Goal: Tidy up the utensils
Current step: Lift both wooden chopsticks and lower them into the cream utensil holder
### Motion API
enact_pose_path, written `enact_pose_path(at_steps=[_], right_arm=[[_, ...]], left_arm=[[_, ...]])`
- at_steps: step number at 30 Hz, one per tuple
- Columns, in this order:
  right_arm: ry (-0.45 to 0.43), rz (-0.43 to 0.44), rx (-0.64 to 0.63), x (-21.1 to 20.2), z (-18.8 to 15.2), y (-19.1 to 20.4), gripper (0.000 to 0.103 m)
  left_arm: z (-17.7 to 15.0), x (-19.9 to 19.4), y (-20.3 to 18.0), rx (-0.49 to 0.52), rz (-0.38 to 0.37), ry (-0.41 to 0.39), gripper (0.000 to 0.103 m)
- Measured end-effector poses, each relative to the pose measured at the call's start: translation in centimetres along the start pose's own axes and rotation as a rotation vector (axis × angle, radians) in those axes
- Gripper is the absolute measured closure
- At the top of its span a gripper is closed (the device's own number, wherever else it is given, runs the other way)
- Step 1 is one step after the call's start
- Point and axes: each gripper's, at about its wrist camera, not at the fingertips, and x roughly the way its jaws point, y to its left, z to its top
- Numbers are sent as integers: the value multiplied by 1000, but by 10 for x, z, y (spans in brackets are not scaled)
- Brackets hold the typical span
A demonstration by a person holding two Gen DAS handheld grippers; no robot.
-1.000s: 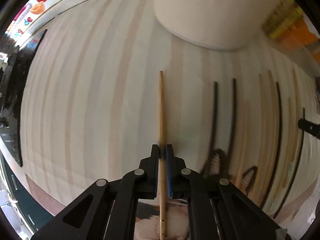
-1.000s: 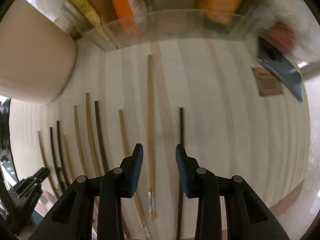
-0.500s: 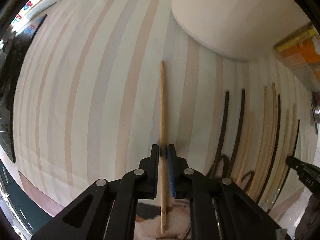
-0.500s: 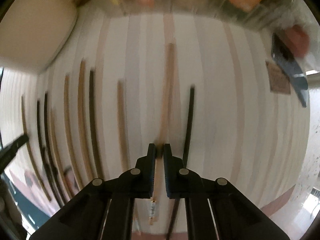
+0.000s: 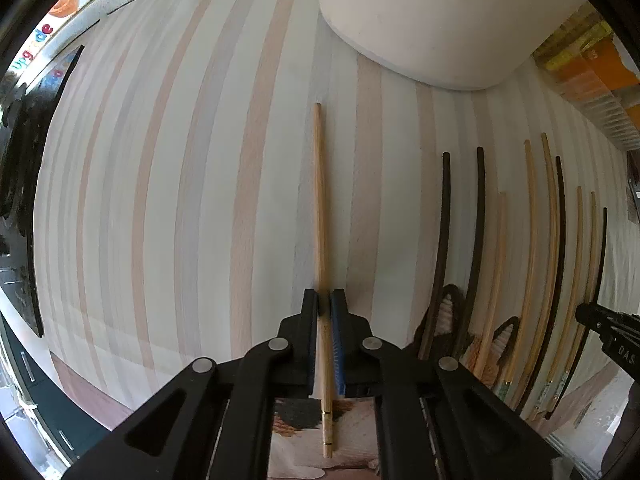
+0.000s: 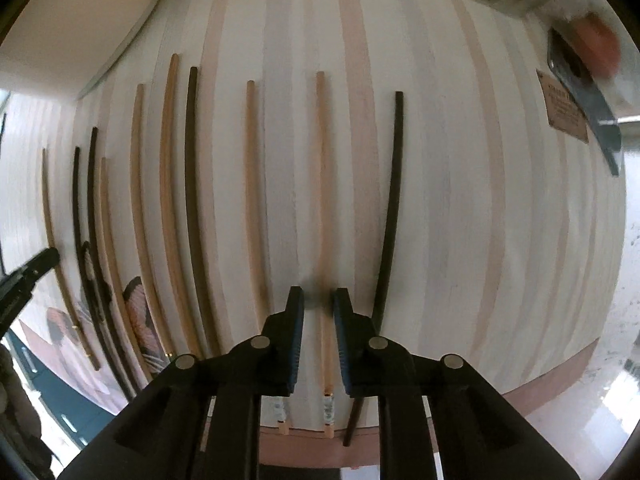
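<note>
My left gripper points straight down and is shut on a light wooden chopstick, held near its thick end just over the striped mat. To its right lie several light and dark chopsticks in a row. My right gripper straddles another light chopstick that lies flat on the mat. Its jaws are opening and the pads stand clear of the stick. A dark chopstick lies just right of it and a light one just left. The left gripper's fingertip shows at the left edge.
A large white pot stands at the mat's far side. A clear box of coloured packets sits at the far right. A black object and a brown label lie right of the mat. The mat's front edge is close.
The right gripper came down over the light chopstick, shut on it, and now its jaws stand apart again. The left gripper kept its hold and shifted a little sideways.
</note>
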Motion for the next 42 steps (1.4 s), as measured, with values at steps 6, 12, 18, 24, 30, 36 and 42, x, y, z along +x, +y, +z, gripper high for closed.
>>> enact_pose_path(at_steps=[6, 12, 18, 24, 30, 36, 42], right_arm=[[-37, -1, 47, 0, -12, 6, 96], [-105, 45, 89, -27, -28, -12, 96], [-186, 93, 88, -62, -47, -13, 96], [-290, 138, 64, -113, -65, -6, 96], [-451, 231, 58, -181, -72, 4, 96], [-660, 323, 32, -274, -57, 39, 96], [-844, 360, 25, -333, -16, 72, 96]], left_arm=[[-19, -1, 7, -4, 22, -24, 99], [-48, -23, 16, -20, 21, -86, 99], [-75, -56, 24, -31, 7, -172, 99], [-95, -114, 44, -43, -23, -316, 99], [-67, -198, 56, -76, -111, -504, 99], [-25, -279, 55, -76, -211, -704, 99], [35, -310, 41, -75, -215, -808, 99]])
